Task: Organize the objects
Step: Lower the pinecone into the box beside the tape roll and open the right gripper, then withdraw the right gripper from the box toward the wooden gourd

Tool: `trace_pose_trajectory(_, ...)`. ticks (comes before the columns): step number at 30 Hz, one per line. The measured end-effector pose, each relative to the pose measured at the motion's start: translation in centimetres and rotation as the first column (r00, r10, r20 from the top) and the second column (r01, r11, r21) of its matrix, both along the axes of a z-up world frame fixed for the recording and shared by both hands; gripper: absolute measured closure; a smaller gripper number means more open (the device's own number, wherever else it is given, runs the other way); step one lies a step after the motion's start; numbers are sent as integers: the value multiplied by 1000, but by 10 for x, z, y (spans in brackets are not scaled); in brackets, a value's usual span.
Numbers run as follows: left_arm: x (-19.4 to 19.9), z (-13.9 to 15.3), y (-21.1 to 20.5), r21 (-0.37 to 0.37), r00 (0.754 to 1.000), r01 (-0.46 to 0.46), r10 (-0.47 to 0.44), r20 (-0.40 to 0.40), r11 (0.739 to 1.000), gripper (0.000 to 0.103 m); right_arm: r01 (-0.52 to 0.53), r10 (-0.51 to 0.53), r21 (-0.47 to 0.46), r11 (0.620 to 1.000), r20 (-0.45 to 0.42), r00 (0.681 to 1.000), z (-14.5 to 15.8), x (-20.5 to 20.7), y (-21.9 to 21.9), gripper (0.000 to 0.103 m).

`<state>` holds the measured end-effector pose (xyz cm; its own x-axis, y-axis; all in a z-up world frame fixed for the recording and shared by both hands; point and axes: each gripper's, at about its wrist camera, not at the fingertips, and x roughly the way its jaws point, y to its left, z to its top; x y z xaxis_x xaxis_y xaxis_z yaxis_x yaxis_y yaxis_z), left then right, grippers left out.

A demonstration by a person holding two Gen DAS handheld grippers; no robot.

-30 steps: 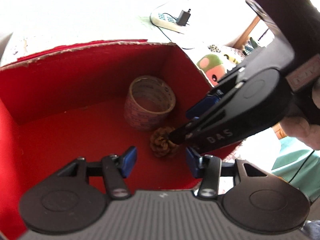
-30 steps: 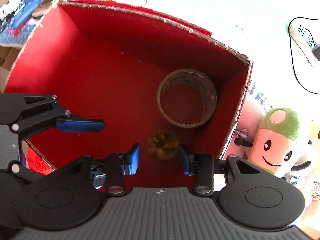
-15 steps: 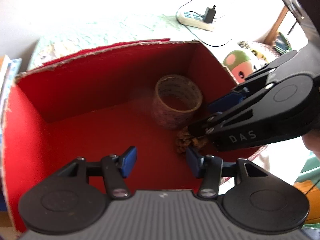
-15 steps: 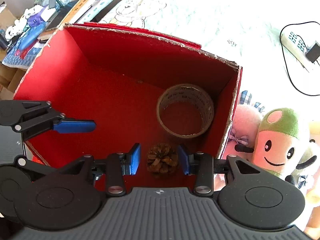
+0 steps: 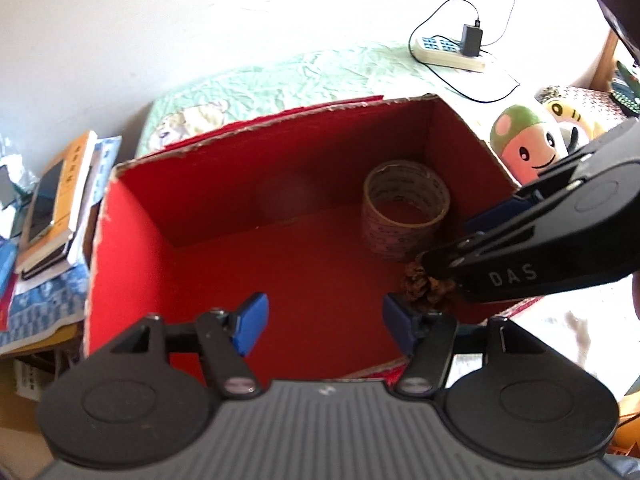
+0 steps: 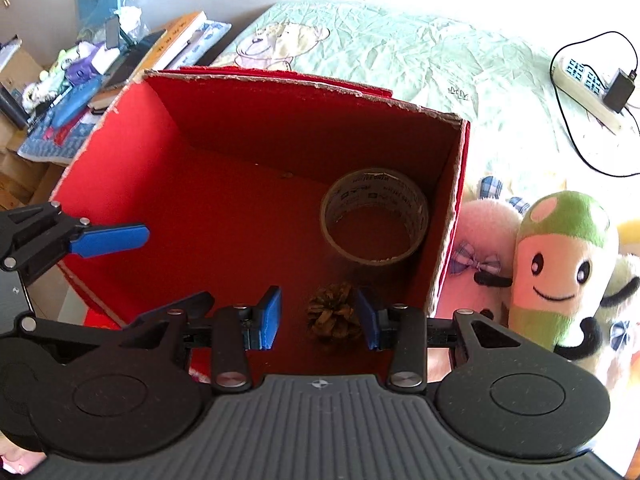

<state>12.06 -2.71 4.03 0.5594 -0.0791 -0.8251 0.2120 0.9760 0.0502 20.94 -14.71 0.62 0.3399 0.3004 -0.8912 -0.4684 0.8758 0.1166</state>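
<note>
Red box holds our pine cone beside the tape roll; right tongs spread around the cone, left tongs opening, empty.

A green bedspread with a cartoon print covered the bed. Near its far right edge lay a power strip with a black charger plugged in and a black cord looping around it. Plush toys sat at the right edge: a green-capped mushroom touching a pink one. Beyond the bed's left edge, books were stacked among clutter.
</note>
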Motion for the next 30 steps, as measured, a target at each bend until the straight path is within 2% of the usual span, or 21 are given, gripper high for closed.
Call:
trace_pose_trajectory(4,-8,5,-6,40,999,-41,40,20,998,35,8,-9,22,1000,23,1000,6,-8,-7,60)
trace_pose_trajectory(10,-13,8,-7,47,993,-116,115,21,992,32,15,-18,45,999,55,998,6,-18,-13,60)
trace_pose_trajectory(21,-19,9,-16,84,977,-210,207,48,974,29,50,-62,142,989,82,995,5,-28,-26,61)
trace_pose_trajectory(25,-22,10,-17,96,968,-248,243,56,964,23,56,-75,183,981,100,992,5,-32,-32,61)
trace_pose_trajectory(30,-24,12,-15,81,959,-282,278,51,956,21,67,-98,241,968,121,988,4,-38,-40,61)
